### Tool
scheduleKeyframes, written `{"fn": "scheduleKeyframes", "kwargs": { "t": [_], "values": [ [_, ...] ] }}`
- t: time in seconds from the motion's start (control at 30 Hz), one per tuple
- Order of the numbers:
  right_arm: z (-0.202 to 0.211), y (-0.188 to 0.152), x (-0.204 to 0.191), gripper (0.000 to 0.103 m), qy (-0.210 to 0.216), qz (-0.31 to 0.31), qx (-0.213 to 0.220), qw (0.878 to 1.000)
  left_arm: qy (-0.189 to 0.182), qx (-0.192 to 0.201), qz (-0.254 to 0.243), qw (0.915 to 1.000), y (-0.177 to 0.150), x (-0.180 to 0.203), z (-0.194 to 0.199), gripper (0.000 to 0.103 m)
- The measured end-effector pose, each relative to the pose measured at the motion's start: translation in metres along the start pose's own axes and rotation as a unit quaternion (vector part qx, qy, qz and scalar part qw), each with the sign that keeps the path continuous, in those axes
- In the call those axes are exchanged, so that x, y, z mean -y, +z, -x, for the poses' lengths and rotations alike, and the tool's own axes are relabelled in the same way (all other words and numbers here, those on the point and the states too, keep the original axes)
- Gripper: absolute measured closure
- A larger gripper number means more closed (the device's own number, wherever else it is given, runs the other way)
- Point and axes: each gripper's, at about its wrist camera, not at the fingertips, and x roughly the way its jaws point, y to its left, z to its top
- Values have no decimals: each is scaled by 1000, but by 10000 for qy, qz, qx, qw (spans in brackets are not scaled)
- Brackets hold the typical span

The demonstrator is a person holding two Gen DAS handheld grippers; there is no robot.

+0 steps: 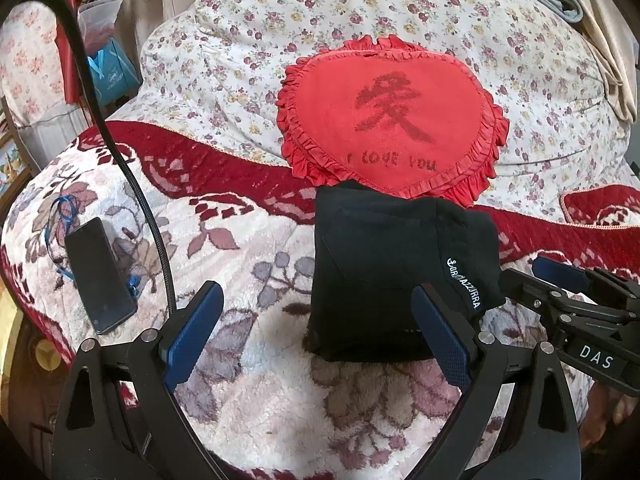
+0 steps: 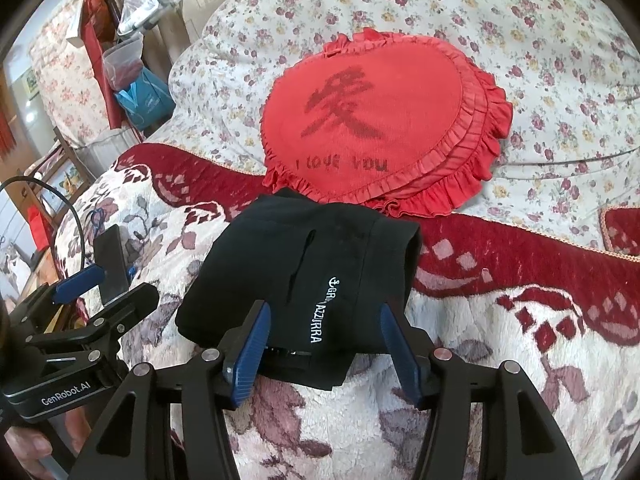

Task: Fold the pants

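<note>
Left wrist view shows a plush blanket (image 1: 248,248) with a dark red and cream flower pattern spread over the bed, and behind it a quilt (image 1: 248,40) printed with small flowers. On the quilt lies a red heart-shaped pillow (image 1: 388,116) with a frilled edge and the words "I LOVE YOU". Just in front of the pillow, touching its lower frill, sit the black pants (image 1: 392,272), folded into a thick, roughly square bundle on the blanket; a line of white lettering runs down the right side, and the right wrist view shows a pocket slit. A dark phone (image 1: 98,276) lies well to the left. The left gripper (image 1: 316,336) stands wide apart at the bundle's near left corner, clamping nothing. The right gripper (image 2: 324,352) is spread around the bundle's near edge, its blue pads (image 2: 250,356) not pressing the cloth.
</note>
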Motion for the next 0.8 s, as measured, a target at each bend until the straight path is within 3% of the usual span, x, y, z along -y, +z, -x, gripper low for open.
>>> {"fn": "scheduleKeyframes", "kwargs": {
  "t": [0.8],
  "values": [
    [-13,1,18,46,-67,-124,-124,9998,13,189,-233,9995,-4,1,-2,7]
  ]
}}
